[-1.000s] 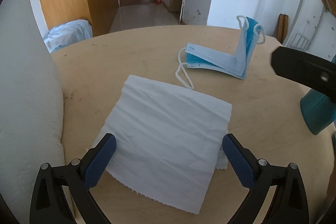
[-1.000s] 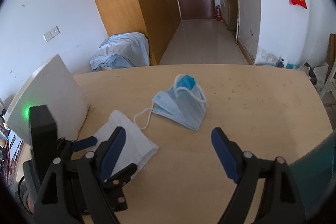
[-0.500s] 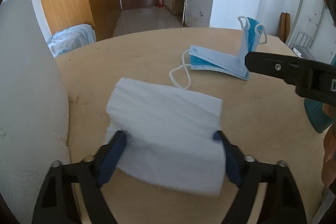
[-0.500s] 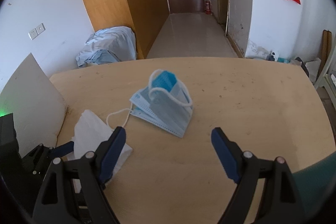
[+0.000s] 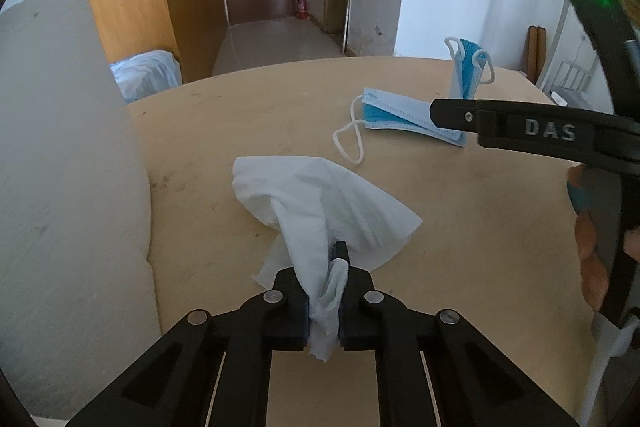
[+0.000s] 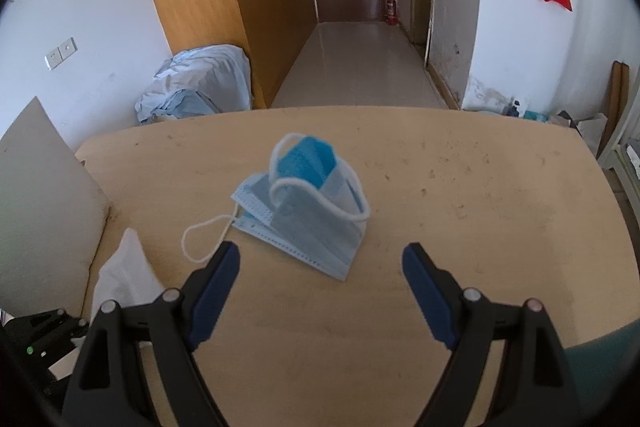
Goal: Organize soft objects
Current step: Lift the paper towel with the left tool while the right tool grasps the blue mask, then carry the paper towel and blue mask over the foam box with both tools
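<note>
Tissue (image 5: 320, 203) sits pinched in my left tool (image 5: 324, 303), whose jaws are closing on its near edge; the white sheet bunches up between the pads and fans out toward 12 o'clock, its far part draped on the surface (image 5: 480, 227). In the right wrist view I see only a white corner of it at about 8 o'clock, by the board (image 6: 44, 195) that leans at the surface's left edge.

Mask (image 6: 308, 203) is the other soft thing, a blue one, maybe more than one stacked, I cannot tell. It lies on the surface dead ahead of my right tool (image 6: 320, 283), at 12 o'clock and near, just beyond the fingertips. That tool is released, jaws spread wide with nothing between them. The mask's long axis runs from about 10 to 4 o'clock in that view, so it lies skewed across the line between the jaws. One ear loop (image 6: 204, 235) trails toward 9 o'clock, near the left finger (image 6: 216, 283); the far end of the mask stands folded upward.

From the left tool the mask lies at 1 o'clock, well apart, with the right tool's finger crossing in front of it. My right hand is plainly the nearer one. I judge the mask is the right tool's to take, with a slight roll to square the jaws across it.
</note>
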